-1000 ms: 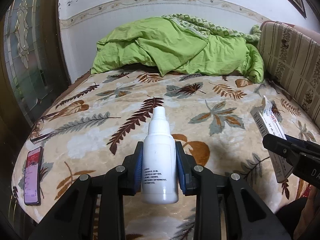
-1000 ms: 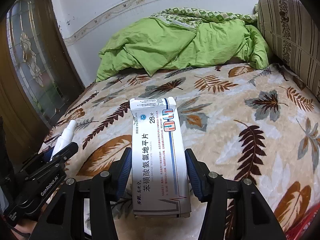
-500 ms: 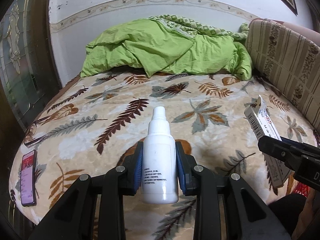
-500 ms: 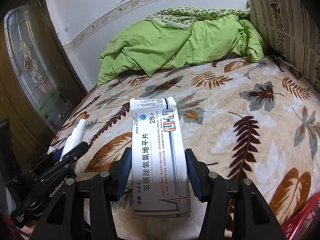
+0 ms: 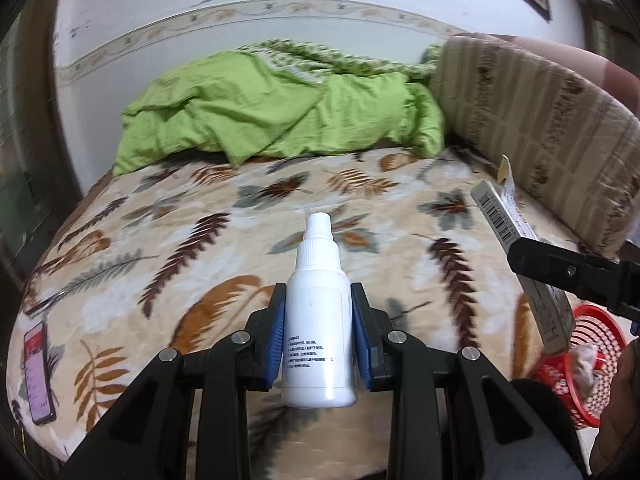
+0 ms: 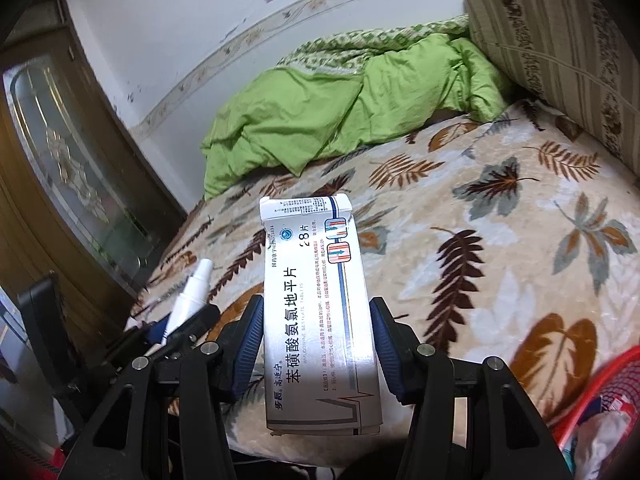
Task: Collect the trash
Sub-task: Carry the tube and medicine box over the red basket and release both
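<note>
Swinging round toward the foot of the bed (image 5: 248,240), both hands have carried their loads off to the right over the last second, and the red basket (image 5: 592,344) that was out of the left wrist's sight a moment ago now shows plainly at the lower right, just past the mattress edge. Neither grip has altered: the left tool (image 5: 319,322) stays clamped on the white dropper bottle (image 5: 318,320), blue pads pressed to its sides, nozzle pointing away toward the green quilt (image 5: 280,120); the right tool (image 6: 316,344) stays clamped on the tablet box (image 6: 316,312), which stands up between its pads with one end flap torn open. From the right wrist the same basket (image 6: 600,400) has slid further into the corner, with crumpled white rubbish already lying in it. Both pieces of trash are therefore in the air above the leaf-patterned blanket, not yet over the basket. To my eye the carry is near its end and dropping is next, the box first since it hangs nearer the rim. A phone (image 5: 38,364) lies at the bed's left edge, untouched.
</note>
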The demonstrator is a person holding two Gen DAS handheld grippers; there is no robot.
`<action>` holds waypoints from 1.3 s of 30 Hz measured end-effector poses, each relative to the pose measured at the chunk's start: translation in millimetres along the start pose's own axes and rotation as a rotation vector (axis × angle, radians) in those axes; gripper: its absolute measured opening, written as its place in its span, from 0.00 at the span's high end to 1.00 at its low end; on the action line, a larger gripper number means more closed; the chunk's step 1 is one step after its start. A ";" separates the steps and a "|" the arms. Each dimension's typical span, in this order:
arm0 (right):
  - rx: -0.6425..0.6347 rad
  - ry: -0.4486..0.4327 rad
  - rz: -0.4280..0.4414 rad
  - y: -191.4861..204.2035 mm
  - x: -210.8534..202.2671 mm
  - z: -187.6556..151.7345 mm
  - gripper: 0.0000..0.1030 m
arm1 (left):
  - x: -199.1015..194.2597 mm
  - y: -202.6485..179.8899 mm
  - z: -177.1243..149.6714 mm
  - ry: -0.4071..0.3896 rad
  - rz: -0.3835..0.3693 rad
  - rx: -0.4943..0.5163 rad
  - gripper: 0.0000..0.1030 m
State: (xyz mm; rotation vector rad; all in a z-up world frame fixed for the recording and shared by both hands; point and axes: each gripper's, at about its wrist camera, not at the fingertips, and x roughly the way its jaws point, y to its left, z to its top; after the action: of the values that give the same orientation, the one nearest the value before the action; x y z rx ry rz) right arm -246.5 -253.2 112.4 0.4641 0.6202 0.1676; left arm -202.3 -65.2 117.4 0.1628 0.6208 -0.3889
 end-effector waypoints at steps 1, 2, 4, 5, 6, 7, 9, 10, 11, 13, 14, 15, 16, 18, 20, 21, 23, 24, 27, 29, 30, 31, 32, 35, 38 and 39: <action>0.011 -0.007 -0.003 -4.9 -9.0 0.0 0.45 | -1.8 -6.2 1.7 -0.001 -0.018 0.008 0.72; 0.018 -0.012 -0.006 -7.9 -14.5 -0.4 0.45 | -3.4 -11.9 2.7 -0.003 -0.032 0.015 0.72; 0.036 -0.024 -0.021 -18.3 -30.2 -3.5 0.45 | -6.5 -23.8 5.8 -0.009 -0.059 0.033 0.72; 0.046 -0.029 -0.030 -23.5 -37.1 -5.6 0.45 | -8.3 -31.8 7.4 -0.013 -0.075 0.047 0.72; 0.054 -0.033 -0.036 -27.8 -42.0 -6.9 0.45 | -9.2 -37.4 8.4 -0.014 -0.085 0.057 0.72; 0.068 -0.038 -0.049 -34.9 -50.9 -9.4 0.45 | -10.2 -42.5 8.9 -0.016 -0.094 0.065 0.72; 0.091 -0.048 -0.072 -46.1 -64.6 -11.9 0.45 | -11.4 -54.9 10.8 -0.017 -0.118 0.085 0.72; 0.099 -0.052 -0.080 -50.4 -70.2 -12.9 0.45 | -11.7 -60.5 11.5 -0.017 -0.129 0.094 0.72; 0.109 -0.057 -0.092 -55.6 -77.2 -14.1 0.45 | -12.2 -66.8 12.2 -0.016 -0.143 0.106 0.72; 0.129 -0.074 -0.120 -66.0 -93.1 -16.8 0.45 | -14.2 -79.4 12.4 -0.019 -0.164 0.130 0.72; 0.140 -0.084 -0.135 -71.8 -101.9 -18.4 0.45 | -15.1 -85.6 12.6 -0.019 -0.175 0.141 0.72; 0.152 -0.093 -0.151 -77.6 -110.8 -20.1 0.45 | -15.9 -89.8 12.5 -0.019 -0.182 0.148 0.72; 0.160 -0.099 -0.161 -80.9 -115.7 -20.9 0.45 | -16.9 -94.7 12.2 -0.019 -0.191 0.155 0.72; 0.179 -0.114 -0.189 -90.6 -130.2 -23.5 0.45 | -17.8 -105.4 12.8 -0.015 -0.215 0.168 0.72; 0.198 -0.126 -0.217 -99.7 -144.3 -26.5 0.45 | -18.7 -114.4 12.7 -0.012 -0.233 0.183 0.72; 0.207 -0.132 -0.231 -104.2 -151.1 -28.2 0.45 | -19.4 -118.9 12.5 -0.011 -0.242 0.190 0.72; 0.220 -0.141 -0.252 -109.5 -161.0 -31.4 0.45 | -20.5 -128.3 12.2 -0.008 -0.259 0.205 0.72; 0.228 -0.144 -0.263 -112.6 -165.7 -33.3 0.45 | -21.4 -133.6 11.7 -0.008 -0.267 0.216 0.72; 0.248 -0.147 -0.291 -121.7 -178.0 -39.6 0.45 | -23.9 -147.5 9.7 -0.001 -0.295 0.240 0.72; 0.255 -0.144 -0.303 -125.6 -182.3 -42.0 0.45 | -24.3 -156.1 9.4 0.011 -0.321 0.246 0.72; 0.259 -0.143 -0.309 -127.5 -185.1 -44.1 0.45 | -24.5 -159.0 9.0 0.016 -0.331 0.249 0.72; 0.261 -0.143 -0.313 -128.1 -185.8 -45.1 0.45 | -24.4 -162.0 8.9 0.020 -0.338 0.252 0.72; 0.266 -0.144 -0.318 -129.7 -188.6 -47.4 0.45 | -24.4 -167.0 8.1 0.025 -0.346 0.259 0.72; 0.284 -0.146 -0.324 -135.0 -195.9 -53.3 0.45 | -24.2 -179.2 6.1 0.035 -0.363 0.280 0.72; 0.304 -0.151 -0.330 -140.9 -201.0 -57.2 0.45 | -23.7 -191.9 4.0 0.054 -0.398 0.302 0.72; 0.312 -0.153 -0.333 -143.3 -202.8 -58.2 0.45 | -23.5 -195.5 3.5 0.060 -0.412 0.307 0.72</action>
State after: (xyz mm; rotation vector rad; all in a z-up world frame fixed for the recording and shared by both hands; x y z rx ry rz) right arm -442.2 -416.8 109.6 0.6598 0.5664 -0.2827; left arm -296.4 -237.9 127.8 0.3423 0.6509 -0.8815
